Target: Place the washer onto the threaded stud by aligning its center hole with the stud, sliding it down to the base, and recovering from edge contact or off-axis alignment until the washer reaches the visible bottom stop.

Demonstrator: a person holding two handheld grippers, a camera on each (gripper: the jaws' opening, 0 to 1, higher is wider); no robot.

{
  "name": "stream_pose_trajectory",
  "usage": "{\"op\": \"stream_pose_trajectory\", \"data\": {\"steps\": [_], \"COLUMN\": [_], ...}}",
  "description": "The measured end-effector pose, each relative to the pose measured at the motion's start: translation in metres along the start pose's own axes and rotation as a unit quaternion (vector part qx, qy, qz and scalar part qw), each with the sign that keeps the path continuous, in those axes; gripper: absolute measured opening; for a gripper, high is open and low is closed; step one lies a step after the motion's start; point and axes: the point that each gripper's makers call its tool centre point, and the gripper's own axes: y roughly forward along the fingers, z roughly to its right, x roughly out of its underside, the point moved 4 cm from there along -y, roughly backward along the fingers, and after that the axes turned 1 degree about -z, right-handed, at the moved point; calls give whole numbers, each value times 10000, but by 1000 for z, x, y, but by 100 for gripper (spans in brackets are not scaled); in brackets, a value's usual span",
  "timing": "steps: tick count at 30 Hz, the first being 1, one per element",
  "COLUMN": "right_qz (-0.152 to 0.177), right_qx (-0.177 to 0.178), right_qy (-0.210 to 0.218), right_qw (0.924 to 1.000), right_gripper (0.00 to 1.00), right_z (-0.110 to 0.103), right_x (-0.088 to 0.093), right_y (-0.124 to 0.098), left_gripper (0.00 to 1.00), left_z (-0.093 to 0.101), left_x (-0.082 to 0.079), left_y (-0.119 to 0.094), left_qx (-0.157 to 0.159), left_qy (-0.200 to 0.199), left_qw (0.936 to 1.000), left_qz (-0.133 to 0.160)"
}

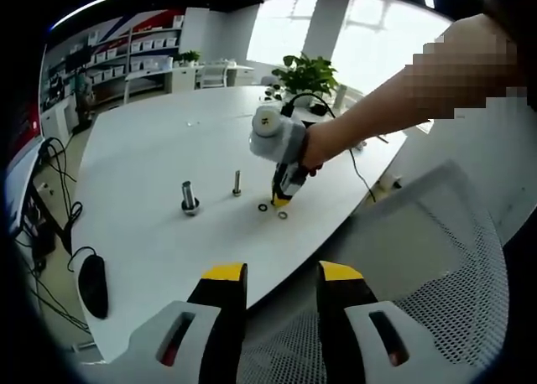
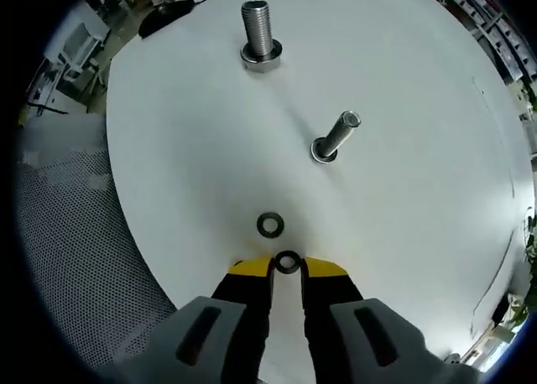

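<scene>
Right gripper [image 2: 287, 271] sits low on the white table [image 2: 403, 233], jaws nearly closed around the near washer [image 2: 287, 262]; can't tell if it's actually pinched. Left gripper [image 1: 281, 275] hangs back off the table edge, jaws apart, empty. Thick stud [image 2: 259, 32] and thin stud [image 2: 337, 136] stand beyond. Second washer [image 2: 269, 225] lies flat nearby. Washers look thin, stiff, slippery: grip across the outer rim, hole clear.

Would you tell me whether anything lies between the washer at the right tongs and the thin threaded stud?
Only a second washer lies slightly left of the line from the washer at the right tongs to the thin stud; otherwise it is bare table.
</scene>
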Motion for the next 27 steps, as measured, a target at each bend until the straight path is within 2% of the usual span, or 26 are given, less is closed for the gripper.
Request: {"op": "stream_pose_trajectory", "data": {"steps": [1,5,11,16,21,22,23,27], "right_qz": [14,9,483,599,416,639,685,753], "right_qx": [16,74,295,321,233,431,477,398], "right_qy": [-282,135,509,383,409,228,199,295], "right_qw": [9996,9999,9971,9970,9980,9968,9963,9959], "right_gripper": [16,15,15,14,14,14,14,14], "right_z": [2,3,2,-1,4,9,10,14], "right_x": [-2,0,4,5,2,-4,-6,-13], "right_y": [1,2,1,1,1,-3,-3,-14], "left_gripper": [31,31,31,31,31,31,31,31], "left_z": [0,0,0,-1,-1,-1,-1,0], "left_x": [0,0,-1,-2,-2,-2,-1,-2], "left_y": [0,-1,-2,-2,-2,-2,-2,-2], "left_qx": [-4,-15,-29,-52,-53,-49,-47,-45], "left_qy": [-5,-8,-17,-6,-8,-11,-10,0], "left_qw": [10000,10000,10000,10000,10000,10000,10000,10000], "left_qz": [1,-3,21,39,37,35,32,25]}}
